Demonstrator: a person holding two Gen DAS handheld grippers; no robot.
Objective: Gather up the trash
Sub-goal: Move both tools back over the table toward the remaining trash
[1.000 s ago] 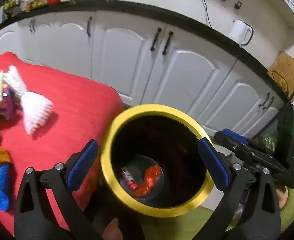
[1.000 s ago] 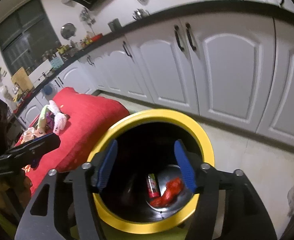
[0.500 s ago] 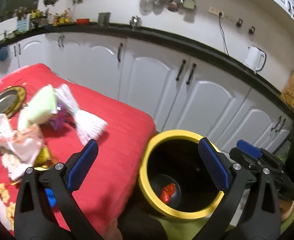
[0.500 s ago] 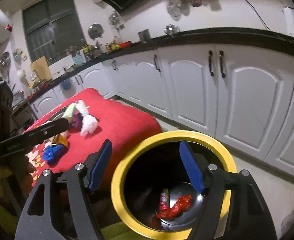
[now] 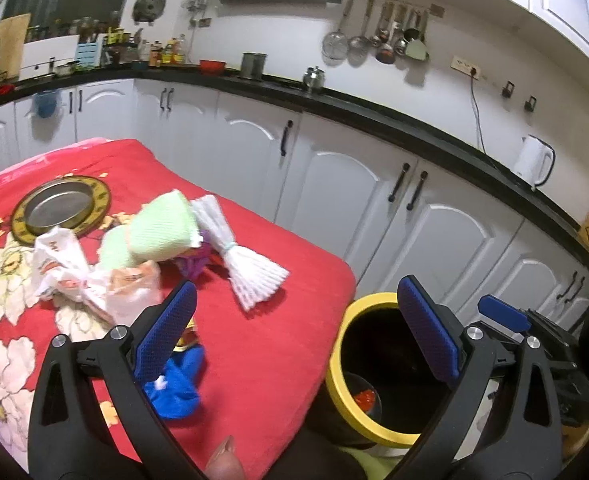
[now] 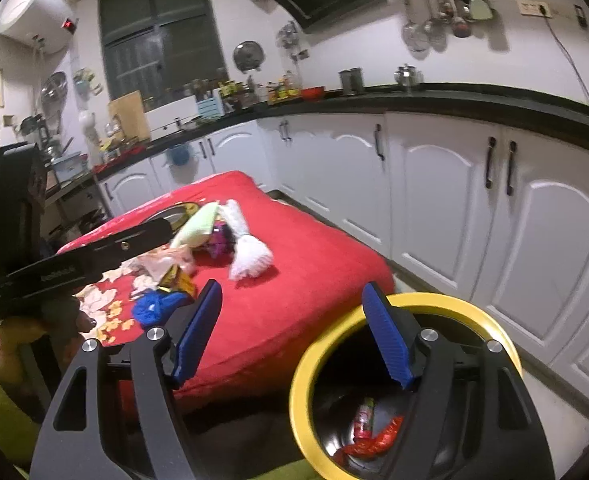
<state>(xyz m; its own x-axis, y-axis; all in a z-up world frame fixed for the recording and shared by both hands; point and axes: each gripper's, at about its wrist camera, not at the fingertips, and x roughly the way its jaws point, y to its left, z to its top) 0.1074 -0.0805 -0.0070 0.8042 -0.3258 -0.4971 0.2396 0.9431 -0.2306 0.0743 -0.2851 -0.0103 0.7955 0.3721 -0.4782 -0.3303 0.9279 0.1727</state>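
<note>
The black trash bin with a yellow rim [image 5: 334, 364] [image 6: 446, 301] stands on the floor by the red-clothed table [image 5: 282, 344] [image 6: 318, 280]. Red wrappers [image 6: 374, 438] [image 5: 364, 398] lie at its bottom. On the cloth lie a white foam net [image 5: 252, 276] [image 6: 250, 258], a green foam sleeve [image 5: 162, 232], crumpled paper [image 5: 74, 276], a purple scrap [image 5: 194, 260] and a blue wrapper [image 5: 174, 394] [image 6: 154, 306]. My left gripper [image 5: 298, 332] is open over the table's corner, holding nothing. My right gripper [image 6: 292, 332] hovers between table and bin, its jaws opening, nothing between them.
A metal lid with a yellow rim [image 5: 62, 210] rests at the cloth's far left. White cabinets [image 5: 334, 184] under a black counter run behind the table and bin. A person's hand [image 6: 10, 336] holds the left gripper's handle at the left of the right wrist view.
Both grippers have risen and swung left, away from above the bin's mouth toward the table. The trash pile has come into full view. The right jaws stand a little wider.
</note>
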